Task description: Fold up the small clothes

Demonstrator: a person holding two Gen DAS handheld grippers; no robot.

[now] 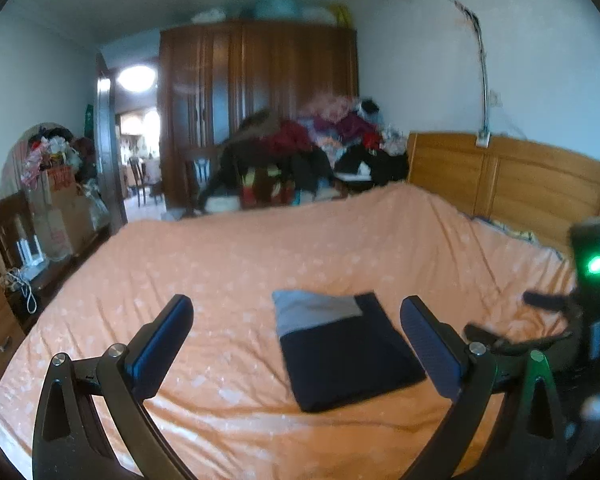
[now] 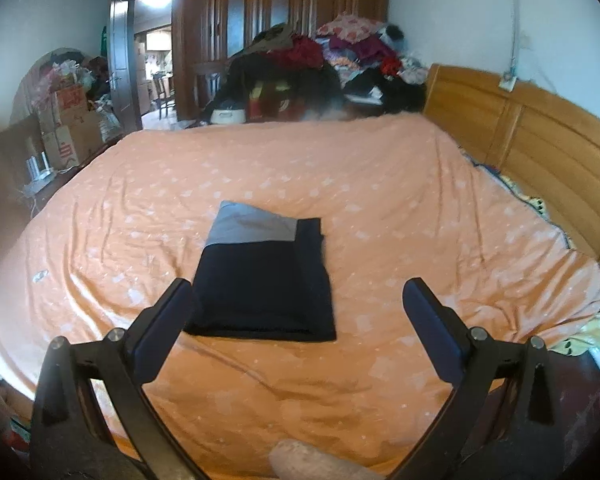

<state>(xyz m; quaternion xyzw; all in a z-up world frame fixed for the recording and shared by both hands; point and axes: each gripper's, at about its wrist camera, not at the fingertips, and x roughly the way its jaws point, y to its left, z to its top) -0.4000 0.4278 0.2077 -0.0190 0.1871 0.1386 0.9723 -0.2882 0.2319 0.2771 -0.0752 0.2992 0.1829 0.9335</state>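
now folded dark garment (image 2: 262,280) flat on orange bedspread (image 2: 380,220); left gripper (image 1: 296,320) and right gripper (image 2: 296,304) both spread wide, empty.

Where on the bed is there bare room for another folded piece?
Bare sheet lies all round the folded garment: widest between it and the headboard, and toward the far edge. Crowded only beyond the bed, at the clothes pile.

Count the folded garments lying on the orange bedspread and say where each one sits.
1. A folded dark garment with a grey band lies flat mid-bedspread, ahead of both open grippers, the left gripper and the right gripper. The clothes pile beyond the bed may hide others.
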